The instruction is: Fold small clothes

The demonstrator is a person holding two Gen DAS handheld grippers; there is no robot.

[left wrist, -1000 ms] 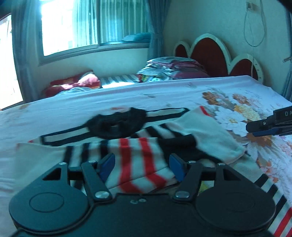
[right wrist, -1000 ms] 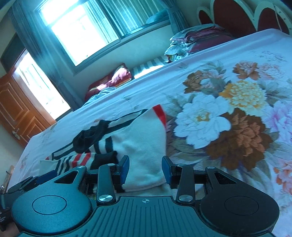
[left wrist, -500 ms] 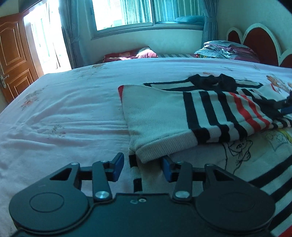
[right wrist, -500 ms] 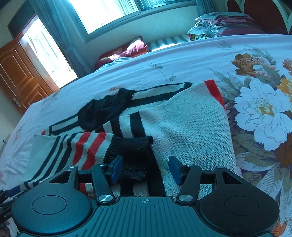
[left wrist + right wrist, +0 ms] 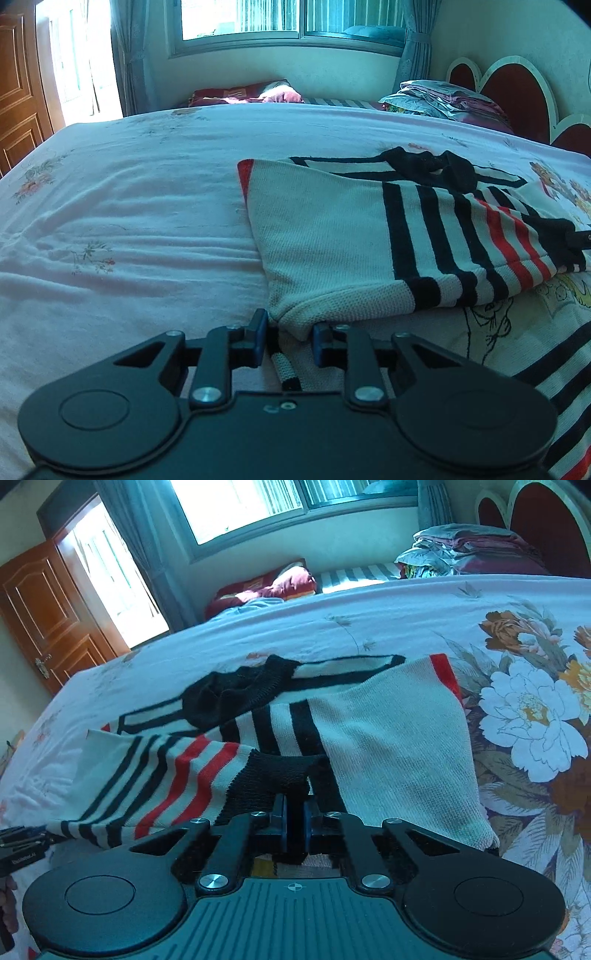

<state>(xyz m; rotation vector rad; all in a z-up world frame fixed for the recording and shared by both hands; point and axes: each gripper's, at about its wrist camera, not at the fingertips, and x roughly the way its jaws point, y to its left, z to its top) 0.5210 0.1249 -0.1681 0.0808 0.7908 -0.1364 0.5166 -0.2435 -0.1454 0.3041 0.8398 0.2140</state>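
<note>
A small white knit sweater point(image 5: 332, 236) with black and red stripes and a black collar lies on the bed, both sleeves folded across its front. My left gripper point(image 5: 286, 339) is open, its jaws either side of the sweater's folded left corner. My right gripper point(image 5: 294, 823) is shut on the black cuff point(image 5: 280, 775) of the striped sleeve. The sweater also shows in the right wrist view point(image 5: 399, 746). The left gripper's tip shows at that view's left edge point(image 5: 22, 845).
The bed sheet point(image 5: 129, 221) is pale pink with a large flower print on the right point(image 5: 532, 709). A stack of folded bedding point(image 5: 443, 98) and a red headboard point(image 5: 517, 92) stand at the far end. A wooden door point(image 5: 48, 616) is at the left.
My right gripper has closed on the sleeve's black cuff. My left gripper has moved closer to the sweater's left corner and its jaws have narrowed around it.
</note>
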